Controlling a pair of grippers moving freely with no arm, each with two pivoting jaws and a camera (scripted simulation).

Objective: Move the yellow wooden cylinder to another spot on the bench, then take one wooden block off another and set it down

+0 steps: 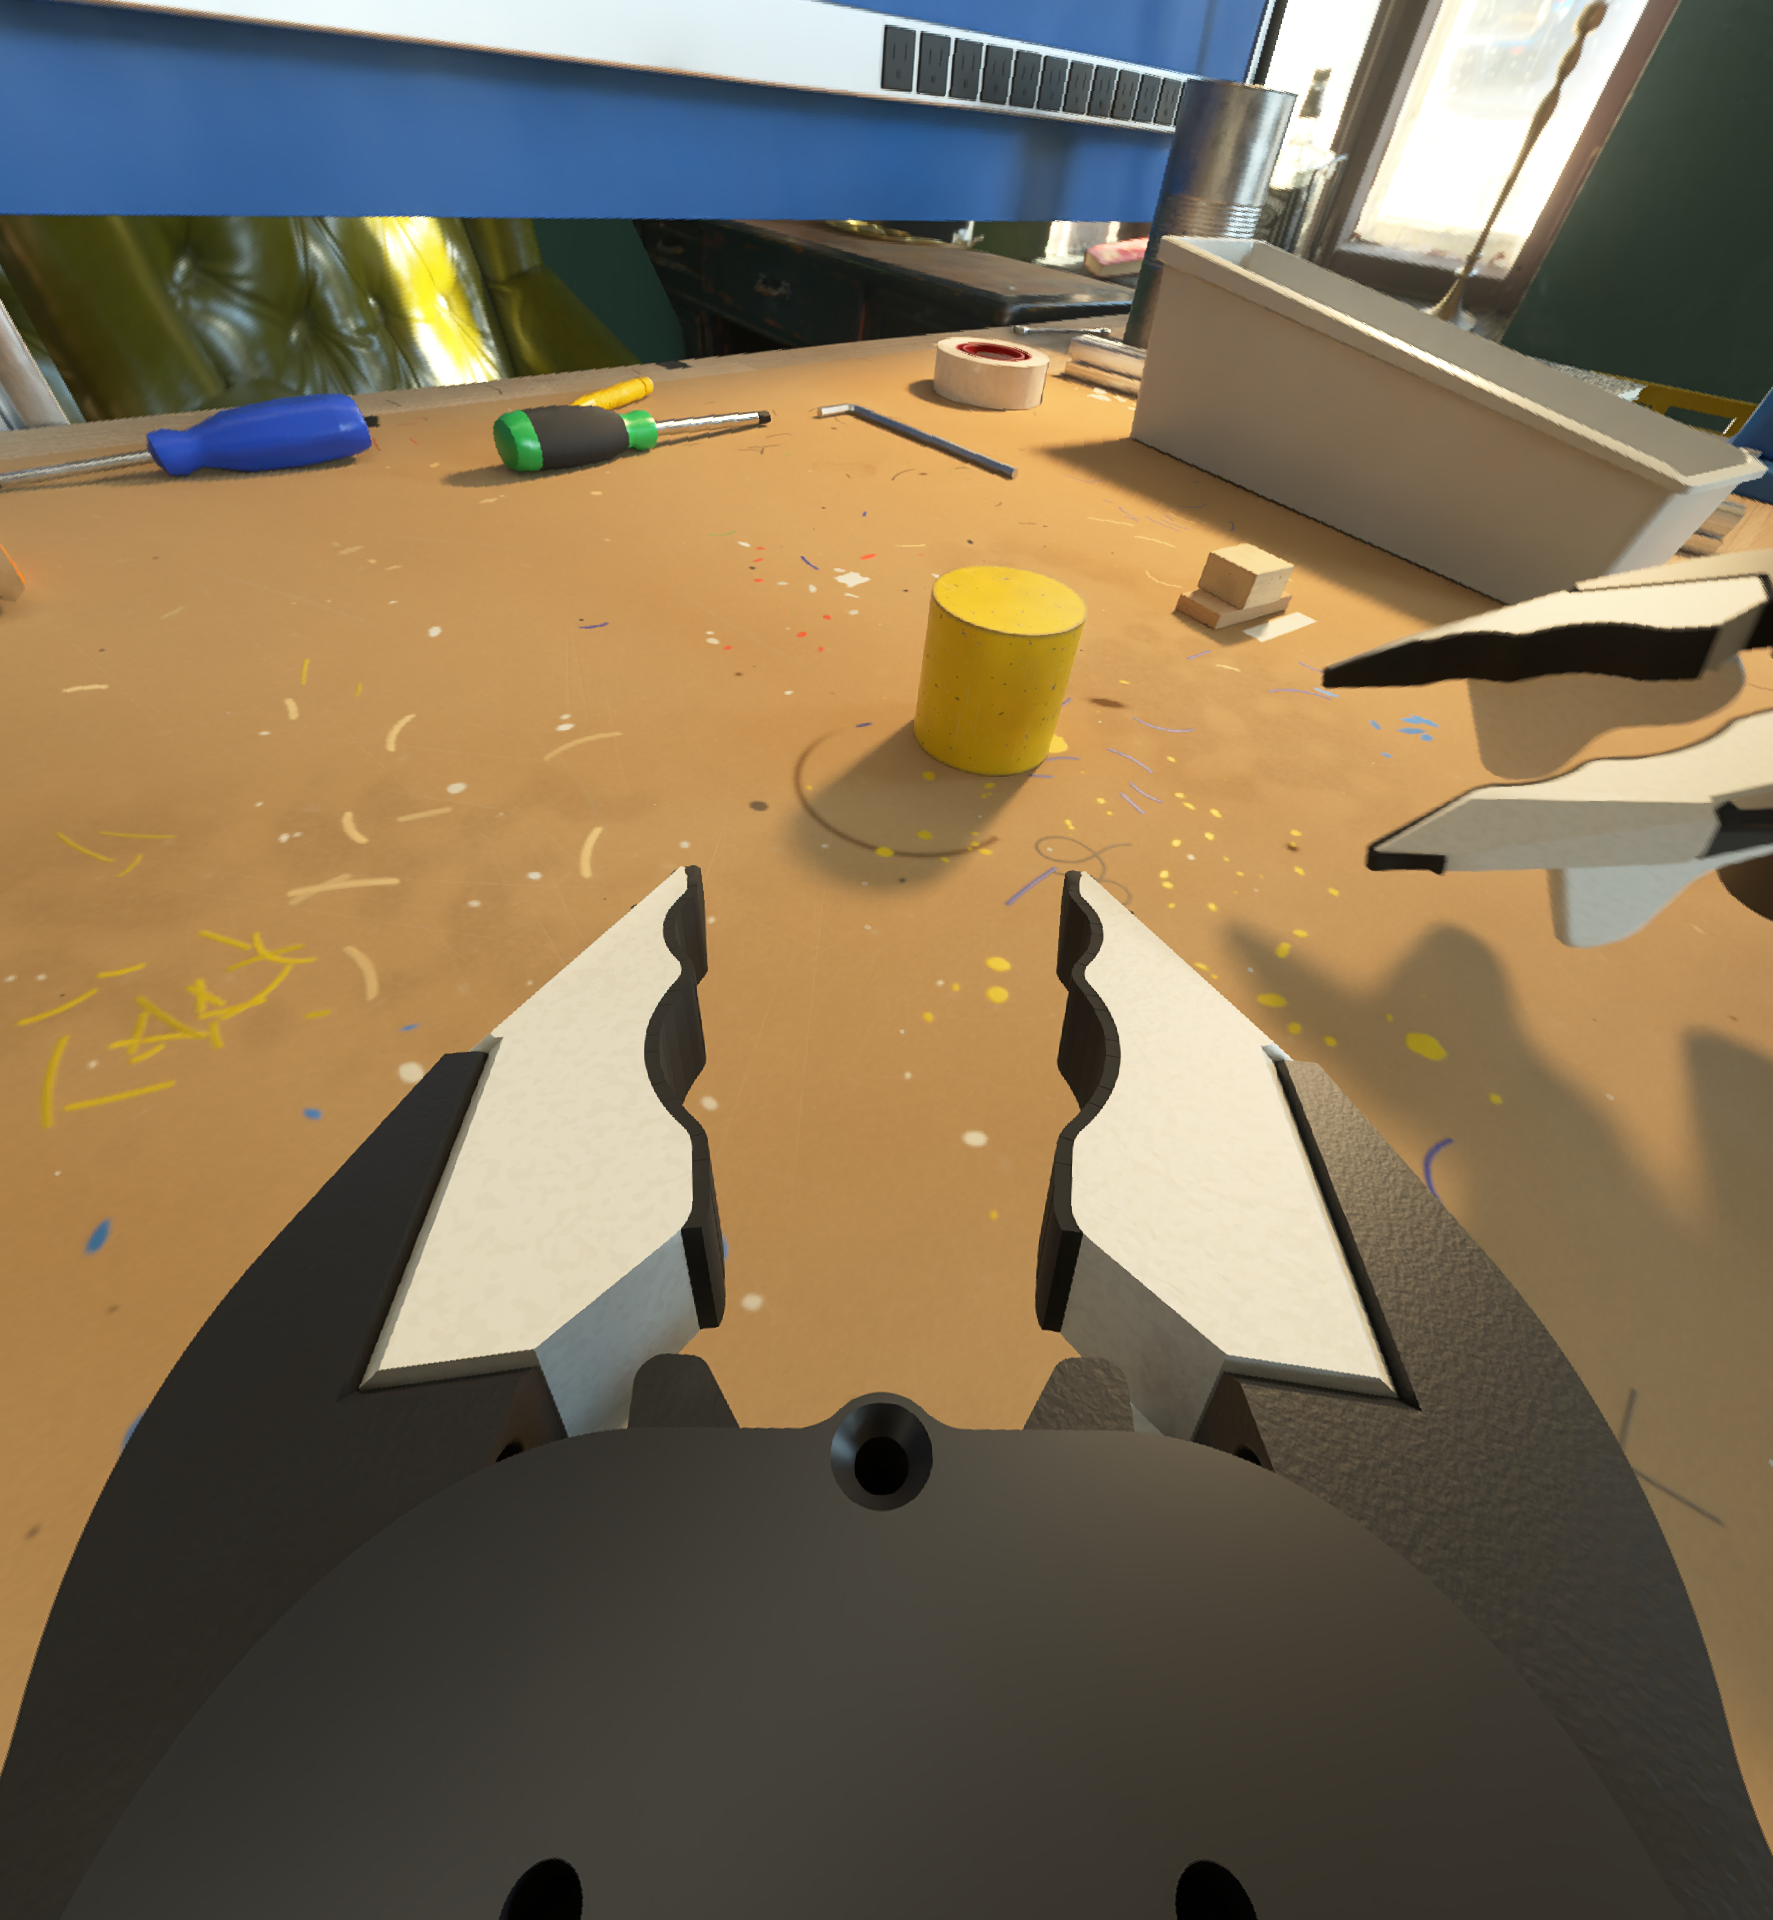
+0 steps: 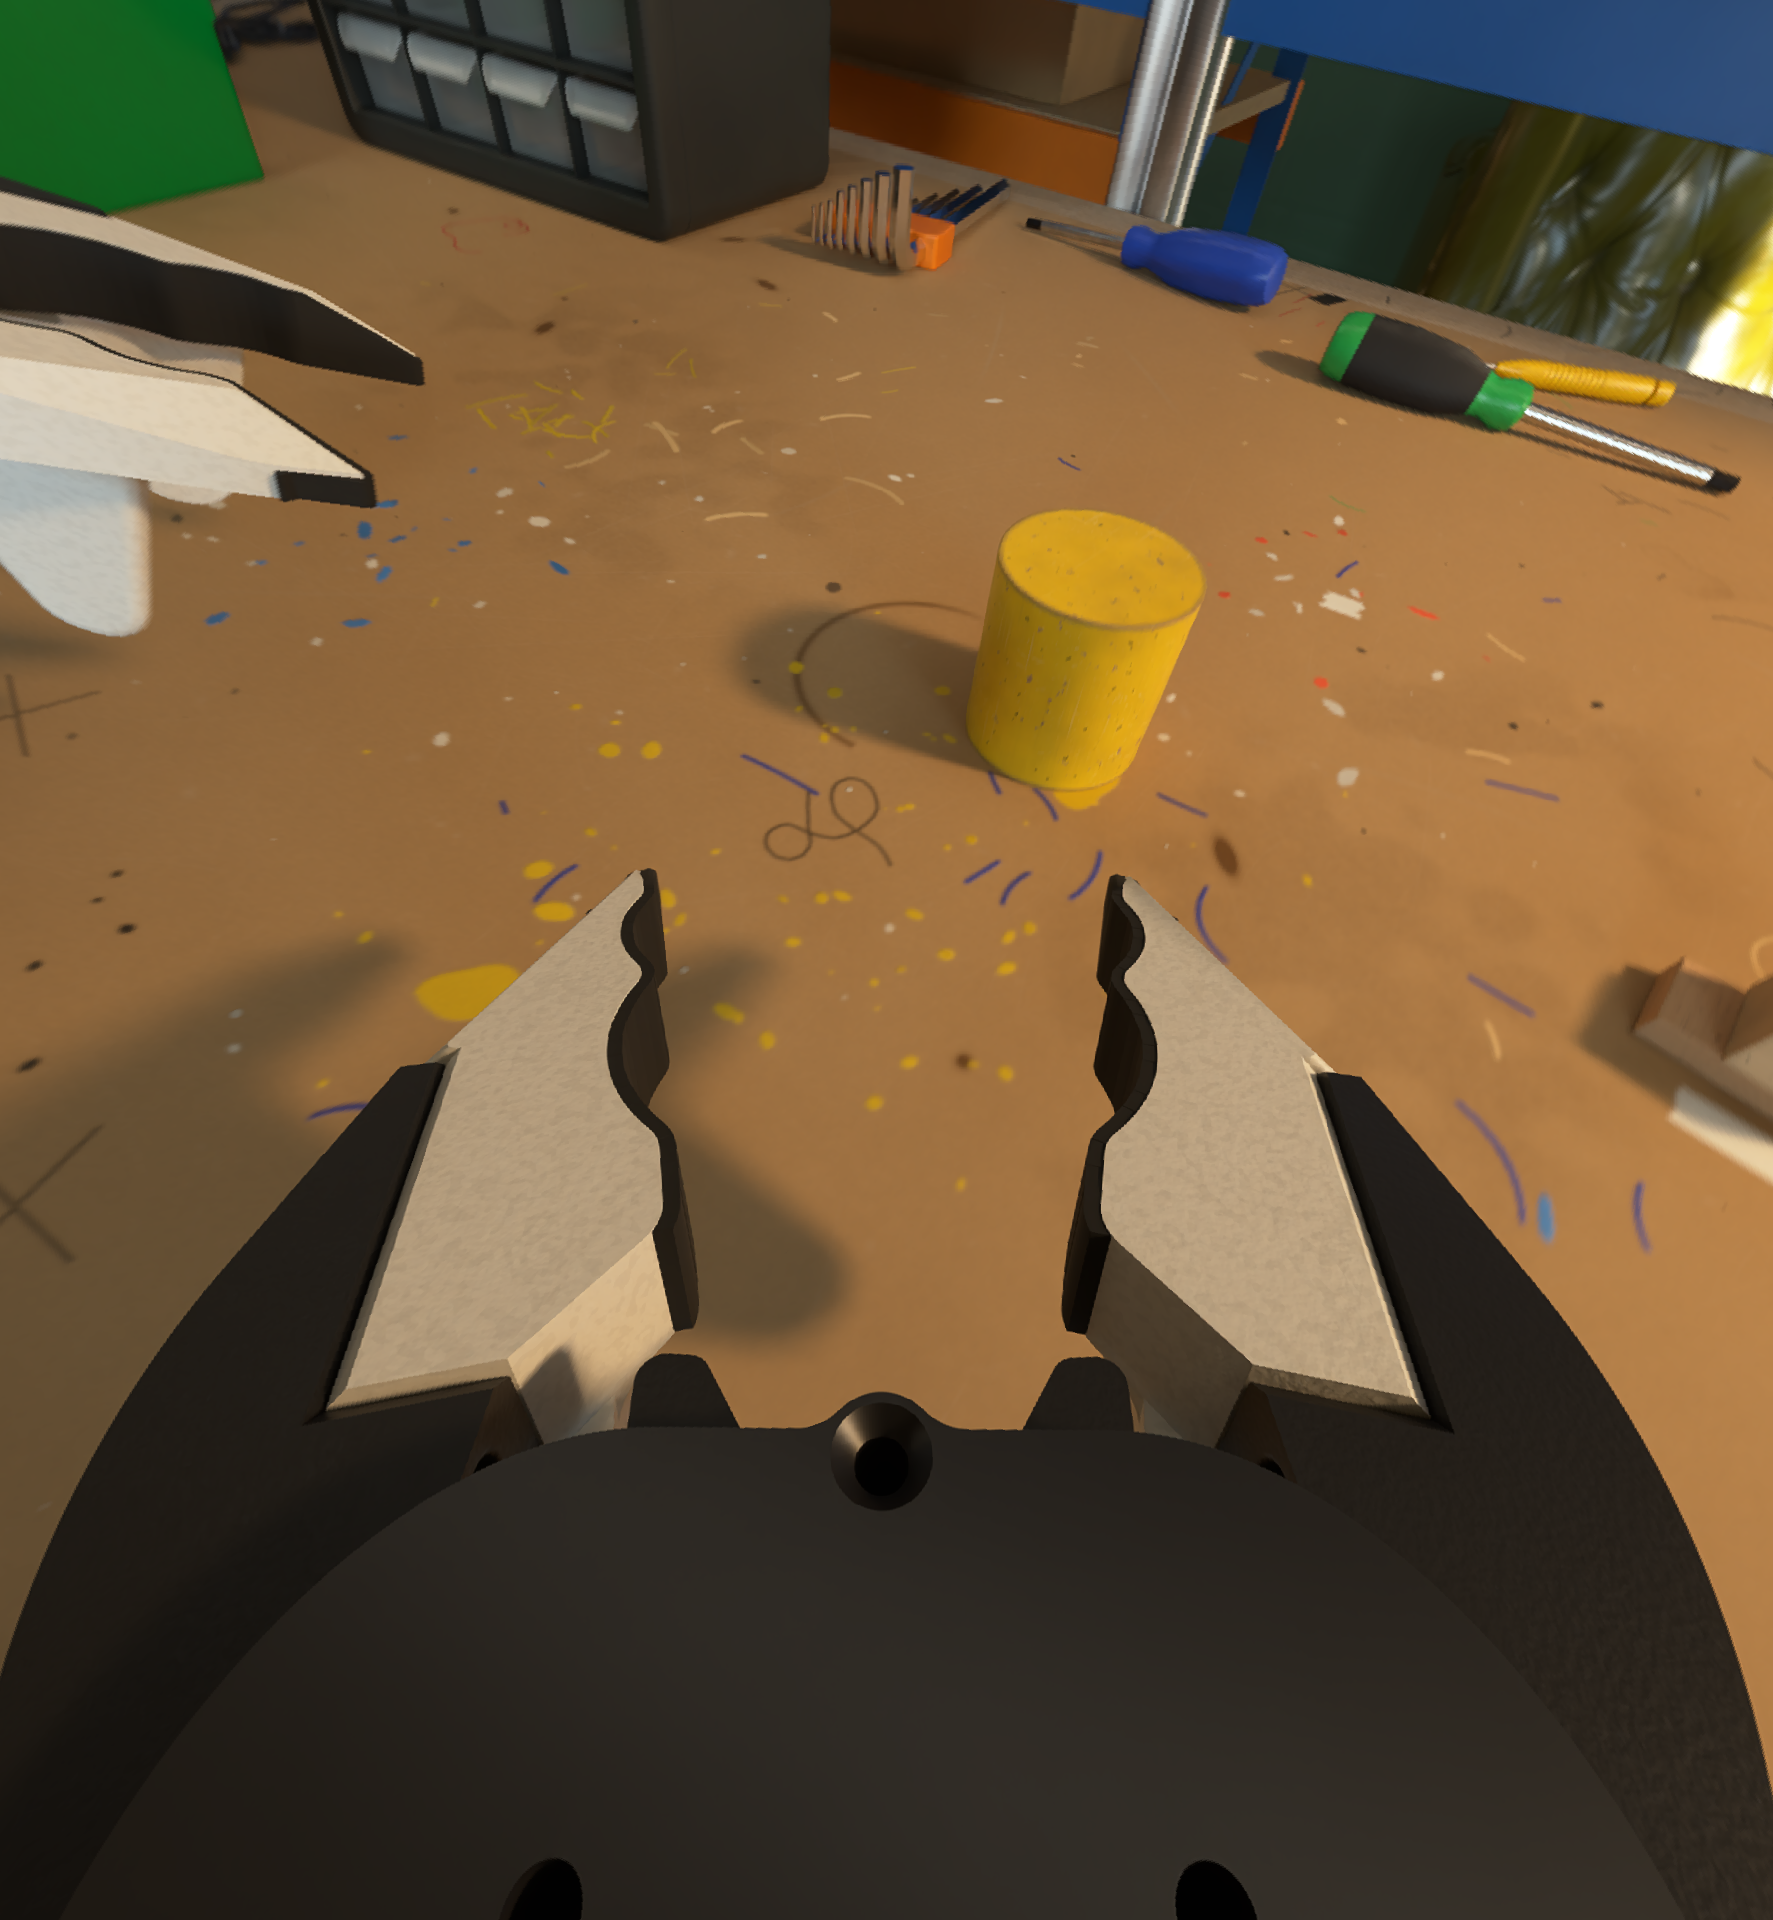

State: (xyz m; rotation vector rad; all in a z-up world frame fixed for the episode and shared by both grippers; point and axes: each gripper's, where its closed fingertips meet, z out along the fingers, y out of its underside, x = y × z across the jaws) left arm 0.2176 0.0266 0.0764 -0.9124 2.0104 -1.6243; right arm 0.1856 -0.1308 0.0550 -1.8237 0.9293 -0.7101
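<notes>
The yellow wooden cylinder stands upright on the brown bench, ahead of both grippers; it also shows in the right wrist view. My left gripper is open and empty, a short way before the cylinder. My right gripper is open and empty, also short of it; it shows at the right edge of the left wrist view. A small wooden block sits on a flat wooden block beyond the cylinder to the right. The blocks also show at the right edge of the right wrist view.
A white long bin, a tape roll, a hex key, a green-black screwdriver and a blue screwdriver lie at the bench's far side. A black drawer box and a hex key set stand far off.
</notes>
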